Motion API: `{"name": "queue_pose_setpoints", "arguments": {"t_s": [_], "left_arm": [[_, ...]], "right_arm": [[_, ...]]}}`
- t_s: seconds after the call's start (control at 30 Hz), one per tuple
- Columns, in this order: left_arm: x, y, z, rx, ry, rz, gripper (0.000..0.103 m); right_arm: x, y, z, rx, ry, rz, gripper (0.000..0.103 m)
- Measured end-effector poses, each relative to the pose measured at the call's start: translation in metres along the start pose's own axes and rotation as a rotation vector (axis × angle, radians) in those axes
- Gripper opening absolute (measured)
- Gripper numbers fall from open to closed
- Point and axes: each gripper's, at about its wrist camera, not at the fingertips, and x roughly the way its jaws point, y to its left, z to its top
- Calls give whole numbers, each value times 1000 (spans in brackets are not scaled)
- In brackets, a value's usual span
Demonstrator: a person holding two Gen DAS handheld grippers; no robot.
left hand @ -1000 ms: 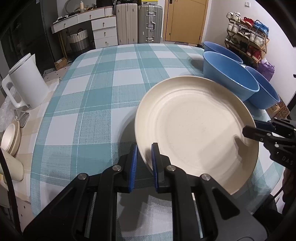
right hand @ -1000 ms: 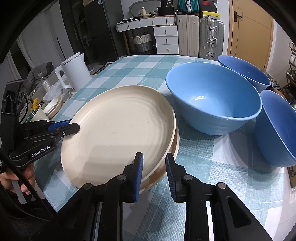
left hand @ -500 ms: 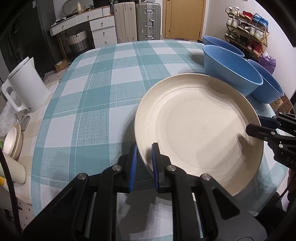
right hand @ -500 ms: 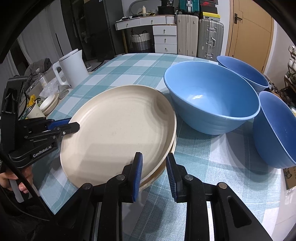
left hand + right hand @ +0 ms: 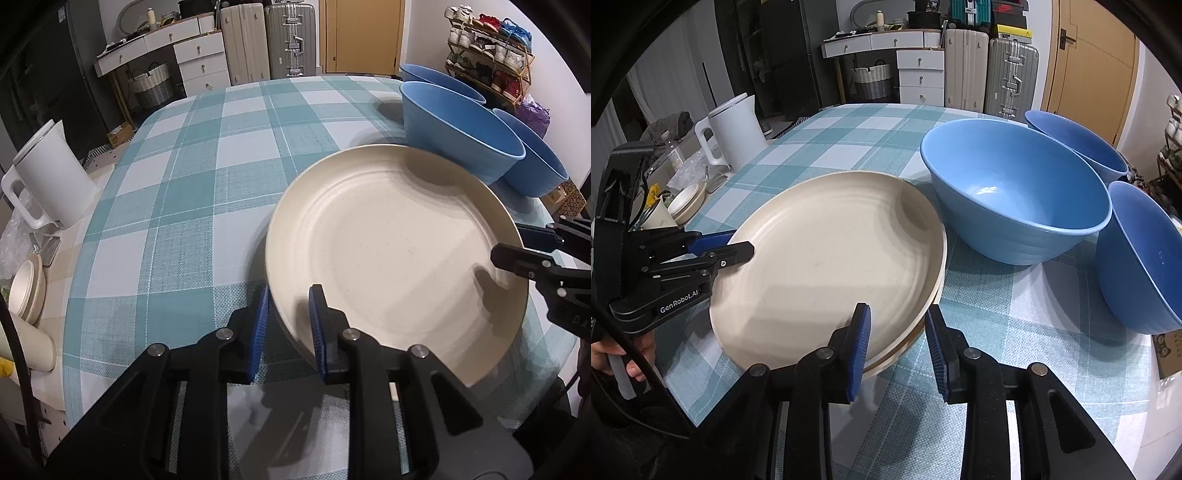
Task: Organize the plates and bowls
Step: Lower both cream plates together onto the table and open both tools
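Plates (image 5: 827, 258): only right view shows two stacked; left tool (image 5: 288, 325) & right tool (image 5: 897, 343) just opening, straddling rims, gripping nothing.

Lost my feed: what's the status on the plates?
Both claws opening: left claw and right claw straddle the rim, pads off. Top plate stacked on lower plate. Three blue bowls beside, clear.
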Motion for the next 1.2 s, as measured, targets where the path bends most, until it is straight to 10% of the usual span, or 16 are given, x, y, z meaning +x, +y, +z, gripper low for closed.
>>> {"name": "queue_pose_setpoints", "arguments": {"t_s": [0.73, 1.07, 1.2], "left_arm": [[-5, 3, 1, -35, 0, -41, 24], [-30, 5, 12, -75, -62, -131, 77], [-44, 1, 22, -78, -102, -166, 82]], "right_arm": [[4, 5, -2, -43, 8, -2, 50], [-17, -2, -2, -4, -40, 26, 84], [-36, -10, -1, 13, -87, 24, 89]]}}
